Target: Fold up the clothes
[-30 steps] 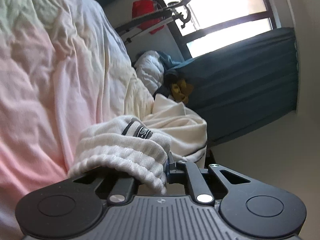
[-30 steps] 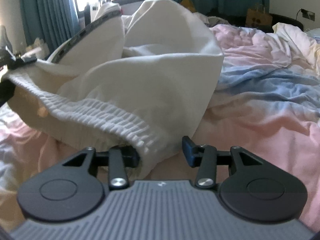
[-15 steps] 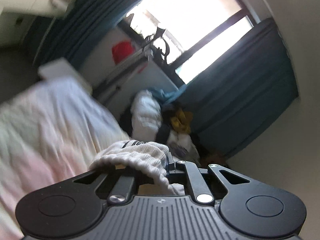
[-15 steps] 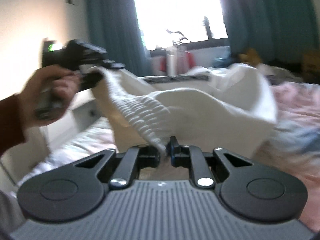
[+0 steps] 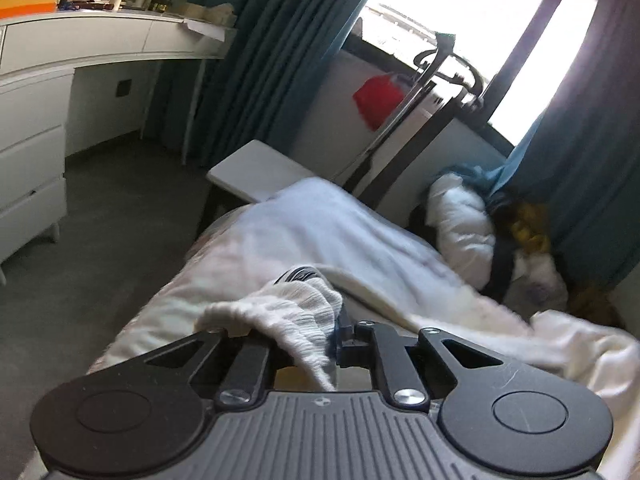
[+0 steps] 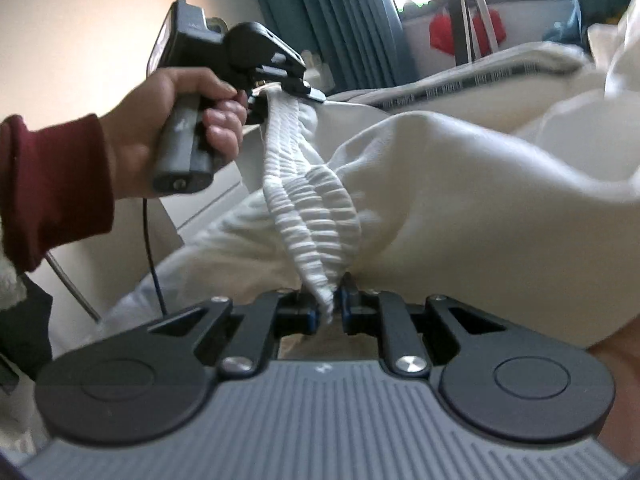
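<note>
You hold two hand-held grippers, both clamped on one white garment [image 6: 460, 184]: the right hand-held gripper [image 6: 330, 312] pinches the ribbed waistband [image 6: 316, 208] between its pads, jaws nearly closed after just closing in on it, and the left hand-held gripper [image 5: 334, 336] grips the same ribbed band at its other end, jaws nearly shut on the fabric. The band runs taut between the two tools, lifted above the bed [image 5: 304, 232], and the rest of the garment hangs and bunches to the right over the bedding. The bed's left edge drops to open grey floor [image 5: 108, 216], free room on that side; a small white table [image 5: 256, 172] sits just past the bed's far corner, a white dresser [image 5: 32, 128] stands well apart on the left, and a pile of clothes [image 5: 464, 224] sits at the far right against the teal curtains [image 5: 276, 48]. Count: one garment in play, one clothes pile, one red bag [image 5: 378, 98] on a rack by the window. Only the right wrist view shows your left hand [image 6: 172, 120] in a dark red sleeve [image 6: 56, 184] gripping the tool's handle, with a cable hanging below; only the left wrist view shows floor, dresser and table. Both views are motion-blurred at the fabric.
</note>
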`<state>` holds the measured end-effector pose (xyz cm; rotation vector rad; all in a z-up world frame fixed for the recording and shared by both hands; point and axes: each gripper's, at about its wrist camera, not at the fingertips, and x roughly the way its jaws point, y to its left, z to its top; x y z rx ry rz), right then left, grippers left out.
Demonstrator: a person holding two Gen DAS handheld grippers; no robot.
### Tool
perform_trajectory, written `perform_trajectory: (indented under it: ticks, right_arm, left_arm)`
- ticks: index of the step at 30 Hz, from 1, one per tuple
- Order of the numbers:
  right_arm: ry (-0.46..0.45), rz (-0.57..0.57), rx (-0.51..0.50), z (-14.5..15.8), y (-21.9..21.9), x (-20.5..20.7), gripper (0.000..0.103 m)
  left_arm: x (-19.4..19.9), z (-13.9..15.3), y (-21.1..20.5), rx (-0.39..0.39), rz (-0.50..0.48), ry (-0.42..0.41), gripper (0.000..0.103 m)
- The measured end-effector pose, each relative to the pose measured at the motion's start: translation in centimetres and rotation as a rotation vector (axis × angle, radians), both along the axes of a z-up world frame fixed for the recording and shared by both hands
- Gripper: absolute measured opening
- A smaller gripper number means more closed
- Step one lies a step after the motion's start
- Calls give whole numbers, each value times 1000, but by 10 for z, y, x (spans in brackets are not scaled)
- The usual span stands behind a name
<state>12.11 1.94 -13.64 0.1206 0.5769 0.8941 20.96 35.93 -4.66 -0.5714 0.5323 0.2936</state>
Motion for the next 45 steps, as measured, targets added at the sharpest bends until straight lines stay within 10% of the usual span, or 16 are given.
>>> perform_trajectory:
  ticks: [9,13,28,37,45]
  right_arm:
    - [-27,46,12,6,-7,-1,34]
    - [-87,26,-15,16,-13,-31,83]
    - [-212,-191,-38,94,-144,-77,83]
    - [-316,-335,-94,112,-239,-87,83]
    - [-223,-480,-77,88,-296,-81,83]
  left_arm:
    - [-54,9,-12,70,-87,-10,55]
    - [-98,30,-38,143,-104,-6,75]
    - [-220,105,-241,347,-277,-145,88]
    - [-212,60,-360,290,-397,-171,90]
    - [-172,26,-386,448,-479,-97,90]
